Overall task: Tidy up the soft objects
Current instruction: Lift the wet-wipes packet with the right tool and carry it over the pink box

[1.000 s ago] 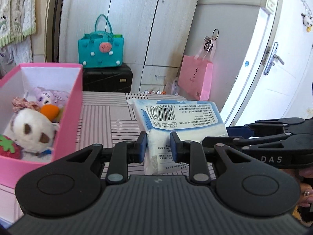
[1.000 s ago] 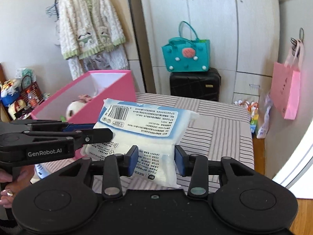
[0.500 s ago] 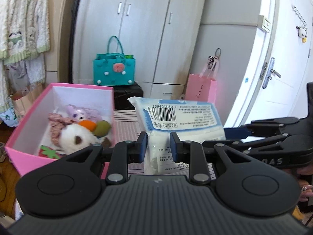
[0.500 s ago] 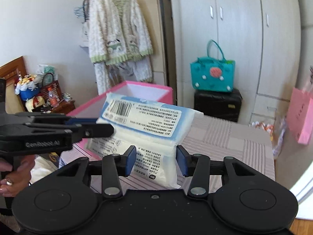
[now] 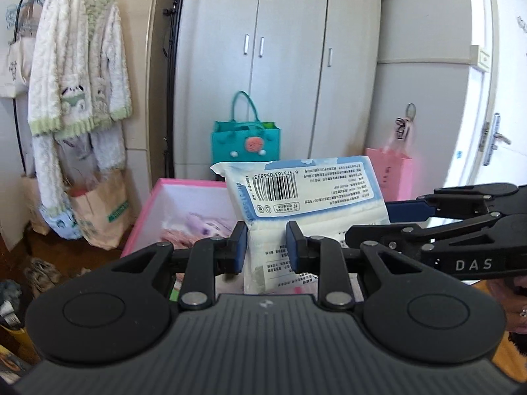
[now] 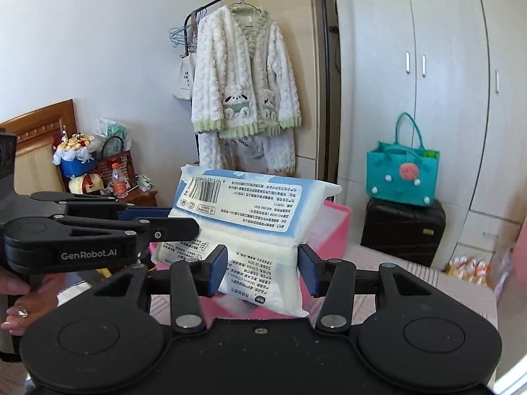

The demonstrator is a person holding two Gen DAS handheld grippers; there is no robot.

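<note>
The soft, light, slippery-wrapped tissue pack [image 5: 306,197] is hanging over the pink box [image 5: 184,194], left tongs [image 5: 266,247] pinching its squashy end at six o'clock, right tongs [image 6: 263,271] opening around it.

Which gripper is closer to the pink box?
Left. The left gripper pinches the tissue pack right over the pink box; the right gripper, its jaws opening around the pack's other end, sits further out.

left gripper [image 5: 266,243] clamped, right gripper [image 6: 263,270] (jaws opening)
</note>
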